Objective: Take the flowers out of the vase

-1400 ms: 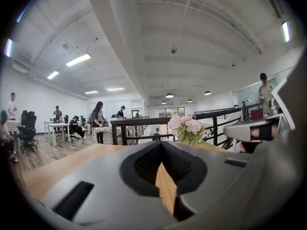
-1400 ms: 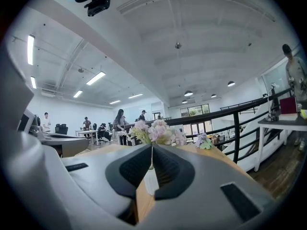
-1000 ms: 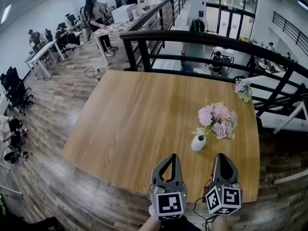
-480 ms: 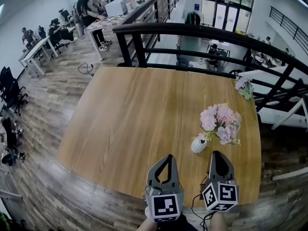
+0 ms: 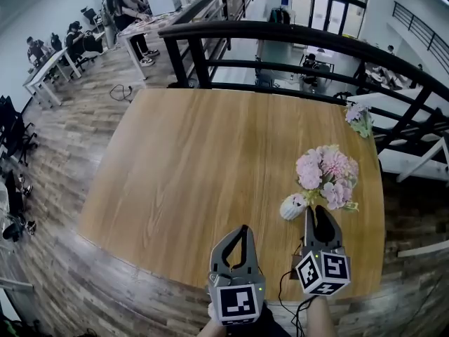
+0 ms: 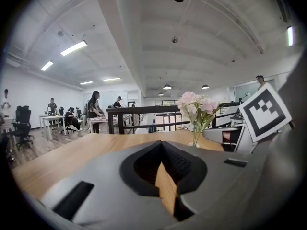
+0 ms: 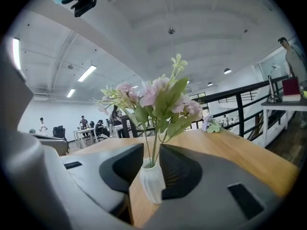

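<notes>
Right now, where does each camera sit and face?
Head view: on the head, steeply down at the table; left gripper and right gripper show.
Left gripper view: on the left gripper, across the table toward the flowers; own shut jaws show.
Right gripper view: on the right gripper, facing the vase, ungripped between its just-opened jaws.
Shared: all three show the flowers.

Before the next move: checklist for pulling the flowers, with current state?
1. Right tongs open: ok; they have just been opening, white vase shows in their gap, not gripped.
2. Vase upright on table: ok.
3. Flowers seated in vase: ok.
4. Left tongs empty: ok, shut.
5. Stems gripped: not ok.
</notes>
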Demonstrator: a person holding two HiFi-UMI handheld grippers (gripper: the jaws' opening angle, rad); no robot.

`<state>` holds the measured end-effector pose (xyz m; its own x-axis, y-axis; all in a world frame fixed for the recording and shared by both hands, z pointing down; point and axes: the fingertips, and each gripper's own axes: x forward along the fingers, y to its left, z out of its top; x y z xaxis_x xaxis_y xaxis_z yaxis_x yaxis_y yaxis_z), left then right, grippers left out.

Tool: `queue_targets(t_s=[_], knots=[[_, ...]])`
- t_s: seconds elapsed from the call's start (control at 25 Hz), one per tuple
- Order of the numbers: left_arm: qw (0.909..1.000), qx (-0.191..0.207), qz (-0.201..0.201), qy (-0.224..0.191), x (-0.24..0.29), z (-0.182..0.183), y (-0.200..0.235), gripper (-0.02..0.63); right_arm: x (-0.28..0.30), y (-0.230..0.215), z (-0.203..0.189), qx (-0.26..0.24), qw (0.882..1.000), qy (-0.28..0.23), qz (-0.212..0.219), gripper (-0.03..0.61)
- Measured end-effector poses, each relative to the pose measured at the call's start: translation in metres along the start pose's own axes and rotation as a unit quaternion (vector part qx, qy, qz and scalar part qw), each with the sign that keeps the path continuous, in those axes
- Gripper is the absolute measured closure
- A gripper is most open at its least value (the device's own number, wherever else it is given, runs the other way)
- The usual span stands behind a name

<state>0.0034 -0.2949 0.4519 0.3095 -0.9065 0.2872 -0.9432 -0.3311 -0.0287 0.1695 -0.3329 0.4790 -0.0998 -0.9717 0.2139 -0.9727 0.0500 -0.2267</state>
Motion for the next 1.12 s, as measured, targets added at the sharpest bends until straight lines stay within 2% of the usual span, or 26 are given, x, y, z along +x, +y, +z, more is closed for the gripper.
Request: queue_targets(t_s=[0.2,0.64,0.96,1.04,1.12], knots=[[1.0,-0.001,0.003,0.006,0.001,-0.004,0.005,0.586,0.011,0.001,0.002,0.009,1.0,0.0,0.0,0.417],[0.9999,-0.001,0.006,0.014,0.001,-0.01,0.006,0.586,0.022,0.007,0.01,0.0,1.0,-0.004,-0.001,0.417],[0.9996,-0.003,0.016,0.021,0.001,-0.014,0.014,0.586,0.031,0.005,0.01,-0.027,0.999,-0.002,-0.041,0.416],[0.9996,-0.004,0.017,0.021,0.002,-0.016,0.016,0.586,0.033,0.006,0.009,-0.027,0.999,-0.005,-0.038,0.426],[0.9996,-0.004,0.019,0.021,0.003,-0.017,0.018,0.586,0.034,0.007,0.009,-0.029,0.999,-0.007,-0.033,0.482]])
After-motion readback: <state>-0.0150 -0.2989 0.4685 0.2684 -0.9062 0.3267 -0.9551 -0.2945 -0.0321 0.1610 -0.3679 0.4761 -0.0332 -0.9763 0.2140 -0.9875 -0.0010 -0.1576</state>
